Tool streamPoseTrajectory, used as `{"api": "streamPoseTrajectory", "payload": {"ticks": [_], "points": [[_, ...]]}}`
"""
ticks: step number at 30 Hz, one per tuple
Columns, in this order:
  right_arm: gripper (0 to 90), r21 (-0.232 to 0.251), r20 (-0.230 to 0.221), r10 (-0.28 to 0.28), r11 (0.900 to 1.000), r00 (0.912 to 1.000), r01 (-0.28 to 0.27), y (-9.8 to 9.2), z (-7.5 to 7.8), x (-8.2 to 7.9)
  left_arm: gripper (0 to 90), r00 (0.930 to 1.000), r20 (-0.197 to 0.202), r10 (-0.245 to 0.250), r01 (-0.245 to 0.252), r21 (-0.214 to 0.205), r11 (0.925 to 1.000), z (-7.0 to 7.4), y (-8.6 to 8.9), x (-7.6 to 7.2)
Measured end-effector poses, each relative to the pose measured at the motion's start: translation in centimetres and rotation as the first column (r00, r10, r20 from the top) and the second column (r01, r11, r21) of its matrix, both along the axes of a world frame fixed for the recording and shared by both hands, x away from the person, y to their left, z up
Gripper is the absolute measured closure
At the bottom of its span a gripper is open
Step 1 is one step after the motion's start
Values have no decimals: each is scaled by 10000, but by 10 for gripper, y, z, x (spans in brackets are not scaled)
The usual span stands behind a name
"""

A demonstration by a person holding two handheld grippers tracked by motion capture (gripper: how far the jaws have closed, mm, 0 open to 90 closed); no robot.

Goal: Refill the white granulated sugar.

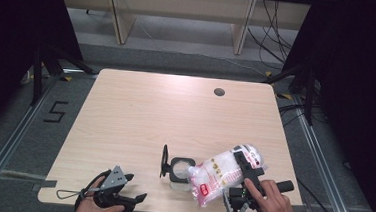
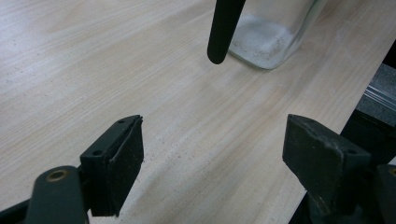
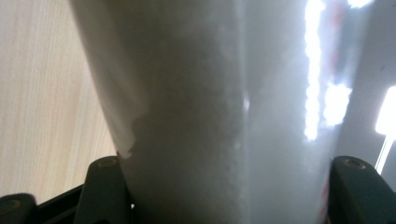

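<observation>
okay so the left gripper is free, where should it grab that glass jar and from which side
Grip the jar low on its body, across its flat glass walls, coming in level from the left gripper's own side. The bag, held by the right gripper, is tipped over the mouth, and the open lid stands at the jar's left rim, so the top is probably awkward to reach.

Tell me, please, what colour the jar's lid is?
Black; the lid, hinged open beside the jar, shows best in the high view.
</observation>
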State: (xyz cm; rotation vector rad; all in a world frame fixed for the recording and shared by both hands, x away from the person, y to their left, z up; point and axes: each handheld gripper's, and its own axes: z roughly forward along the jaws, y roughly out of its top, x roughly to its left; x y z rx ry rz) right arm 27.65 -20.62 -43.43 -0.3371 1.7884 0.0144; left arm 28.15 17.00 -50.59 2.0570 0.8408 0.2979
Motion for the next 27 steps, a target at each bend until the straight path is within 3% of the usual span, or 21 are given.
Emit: {"api": "streamPoseTrajectory", "payload": {"ticks": [2, 5, 6, 7, 9, 13, 14, 15, 16, 17, 18, 19, 20, 21, 22, 23, 25, 27], "points": [[408, 242, 10, -185, 9995, 9998, 185, -2, -1, -1, 199, 10000, -6, 32, -32, 13, 10000, 0, 0, 0], [408, 38, -87, -289, 9996, 9995, 289, -1, 0, -2, 199, 10000, 6, 43, -43, 93, 9999, 0, 1, 0], [408, 321, -51, -197, 9993, 9998, 198, 0, -2, -2, 199, 10000, -90, -10, 11, 86, 10000, 1, 1, 0], [408, 235, -97, -269, 9994, 9996, 271, 1, -2, -3, 199, 10000, -3, -78, 78, 133, 9999, 1, 1, 0], [408, 325, -41, 42, 9995, 10000, -41, 4, -3, -4, 199, 10000, -17, -69, 69, 128, 9999, 1, 1, 0], [407, -147, 12, 339, 9993, 9994, -339, 11, -1, -6, 199, 10000, -9, -79, 79, 132, 9999, 1, 1, 0], [408, 29, 23, 488, 9988, 9988, -488, 10, -2, -5, 199, 10000, -21, -72, 72, 129, 9999, 1, 1, 0], [408, -206, -105, 269, 9994, 9996, -271, 11, 0, -6, 199, 10000, -18, -75, 75, 132, 9999, 1, 1, 0], [407, -38, -27, 388, 9992, 9992, -388, 10, -2, -5, 199, 10000, -29, -71, 71, 151, 9999, 1, 1, 0], [407, 29, -162, 47, 10000, 9999, -46, 8, -3, -6, 199, 10000, -14, -73, 73, 131, 9999, 1, 1, 0], [407, -49, -80, 189, 9998, 9998, -189, 7, -2, -4, 199, 10000, -16, -76, 76, 131, 9999, 1, 1, 0], [407, 216, -15, 77, 9997, 10000, -77, 5, -3, -3, 199, 10000, 29, -19, 18, 116, 9999, 0, 1, 0], [408, 173, -192, -217, 9996, 9996, 221, 4, -2, -4, 199, 10000, 8, -3, 3, 81, 10000, 0, 1, 0], [408, 193, -26, 65, 9998, 10000, -65, 2, -2, -2, 199, 10000, 22, -17, 17, 96, 10000, 0, 1, 0], [408, 146, -167, -144, 9998, 9998, 147, 1, -1, -3, 199, 10000, 19, -17, 17, 95, 10000, 0, 1, 0], [408, 475, -96, -202, 9987, 9998, 206, -1, -4, -2, 199, 10000, 26, -18, 18, 97, 10000, 0, 1, 0], [408, -277, -89, -21, 9996, 10000, 19, 1, 2, -1, 199, 10000, 12, -59, 59, 91, 9999, 0, 1, 0], [407, 263, -192, -246, 9993, 9995, 251, 0, -3, -3, 199, 10000, 36, -39, 38, 113, 9999, 0, 1, 0]]}}
